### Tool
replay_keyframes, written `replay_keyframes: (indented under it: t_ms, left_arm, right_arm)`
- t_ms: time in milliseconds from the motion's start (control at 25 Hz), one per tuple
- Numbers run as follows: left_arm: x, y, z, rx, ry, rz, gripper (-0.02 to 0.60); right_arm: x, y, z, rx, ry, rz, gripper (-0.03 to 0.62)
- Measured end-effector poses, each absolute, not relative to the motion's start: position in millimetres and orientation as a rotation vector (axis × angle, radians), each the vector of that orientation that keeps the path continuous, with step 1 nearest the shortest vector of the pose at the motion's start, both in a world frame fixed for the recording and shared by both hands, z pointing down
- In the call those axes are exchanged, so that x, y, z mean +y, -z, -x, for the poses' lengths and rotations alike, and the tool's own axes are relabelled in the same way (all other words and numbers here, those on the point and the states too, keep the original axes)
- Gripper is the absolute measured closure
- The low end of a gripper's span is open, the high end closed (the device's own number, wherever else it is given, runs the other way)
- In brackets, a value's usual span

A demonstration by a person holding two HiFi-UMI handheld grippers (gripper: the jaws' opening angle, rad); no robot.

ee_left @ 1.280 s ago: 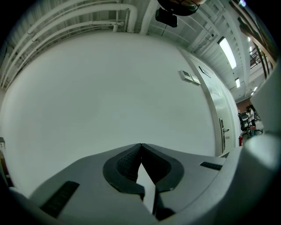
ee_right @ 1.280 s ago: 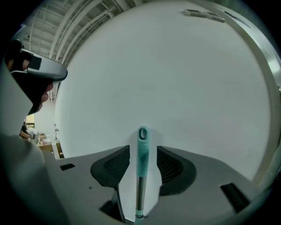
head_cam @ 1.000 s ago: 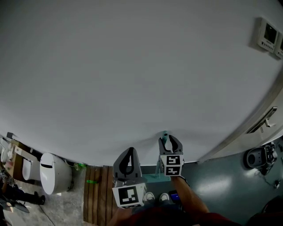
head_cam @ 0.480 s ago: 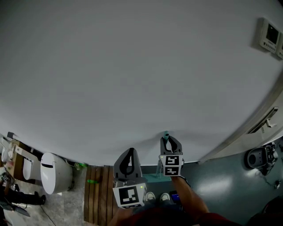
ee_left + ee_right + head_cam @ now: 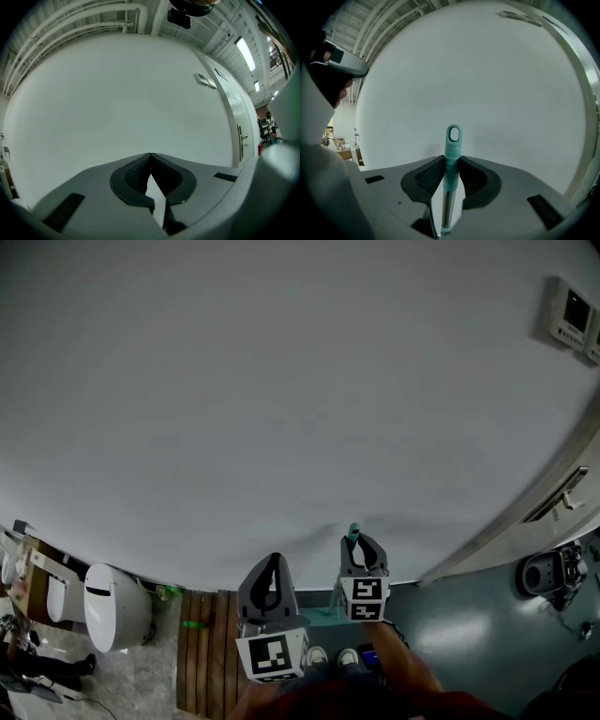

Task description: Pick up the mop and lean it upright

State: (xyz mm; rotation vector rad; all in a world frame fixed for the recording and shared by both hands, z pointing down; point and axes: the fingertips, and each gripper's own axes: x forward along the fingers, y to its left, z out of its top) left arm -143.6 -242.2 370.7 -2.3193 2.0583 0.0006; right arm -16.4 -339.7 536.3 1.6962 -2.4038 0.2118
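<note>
Before a white wall [image 5: 281, 381], the right gripper [image 5: 451, 159], whose jaws have just been closing, grips the upright mop [image 5: 453, 140] by its teal handle top, the left gripper [image 5: 150, 155] is closed and empty, and only the head view shows the toilet [image 5: 114, 607] and grey floor [image 5: 469, 624].

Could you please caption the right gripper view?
Right gripper, jaws just closed, grips the teal-capped metal mop handle before a white wall.

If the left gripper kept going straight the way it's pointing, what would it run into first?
Most likely the white wall. The left gripper, jaws shut and empty, points level at it. Nothing shows in between, though how far off the wall stands is unclear.
</note>
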Motion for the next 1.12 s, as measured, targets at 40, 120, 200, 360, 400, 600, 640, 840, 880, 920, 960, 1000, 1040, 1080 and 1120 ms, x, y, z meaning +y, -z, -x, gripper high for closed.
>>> replay_keyframes:
  t_ms: [40, 120, 200, 360, 400, 600, 640, 840, 880, 920, 960, 1000, 1040, 1080, 1120]
  left_arm:
    - [-242, -371, 144, 2.059, -0.001, 2.320, 0.567]
    - [-243, -373, 143, 2.059, -0.003, 2.321, 0.567]
    - [-245, -373, 141, 2.051, -0.001, 2.321, 0.566]
    - [-248, -375, 137, 2.035, 0.009, 2.320, 0.568]
    - [-248, -375, 137, 2.034, 0.011, 2.320, 0.566]
    - [-249, -377, 137, 2.036, 0.010, 2.321, 0.566]
    - [-249, -376, 137, 2.037, 0.009, 2.320, 0.566]
    - [-249, -374, 135, 2.033, 0.004, 2.317, 0.568]
    - [-249, -374, 134, 2.032, 0.003, 2.317, 0.566]
    - [-248, -374, 134, 2.033, 0.003, 2.317, 0.566]
    - [-248, -374, 133, 2.034, 0.004, 2.318, 0.566]
    - [-247, -375, 133, 2.037, 0.004, 2.319, 0.566]
    - [-247, -375, 133, 2.041, 0.005, 2.319, 0.566]
    - [-246, -375, 133, 2.043, 0.005, 2.319, 0.568]
    - [-245, -375, 133, 2.043, 0.006, 2.317, 0.567]
  right_arm:
    - [-334, -535, 17, -2.408, -0.202, -1.693, 0.482]
    - [-321, -531, 19, -2.419, -0.180, -1.685, 0.481]
    - [-309, -529, 19, -2.423, -0.162, -1.683, 0.480]
    - [-290, -527, 19, -2.432, -0.137, -1.679, 0.480]
    - [-286, -527, 20, -2.436, -0.131, -1.671, 0.480]
    - [-273, -526, 20, -2.448, -0.105, -1.650, 0.479]
    - [-272, -526, 20, -2.448, -0.106, -1.649, 0.480]
    - [-271, -526, 17, -2.439, -0.116, -1.649, 0.480]
    - [-271, -526, 16, -2.440, -0.120, -1.649, 0.480]
    - [-271, -526, 16, -2.442, -0.125, -1.648, 0.480]
    - [-270, -526, 16, -2.445, -0.130, -1.646, 0.480]
    - [-269, -525, 16, -2.449, -0.135, -1.644, 0.480]
    - [-268, -525, 16, -2.454, -0.140, -1.641, 0.481]
    - [-266, -525, 16, -2.459, -0.144, -1.637, 0.482]
    - [-265, -524, 16, -2.464, -0.148, -1.633, 0.482]
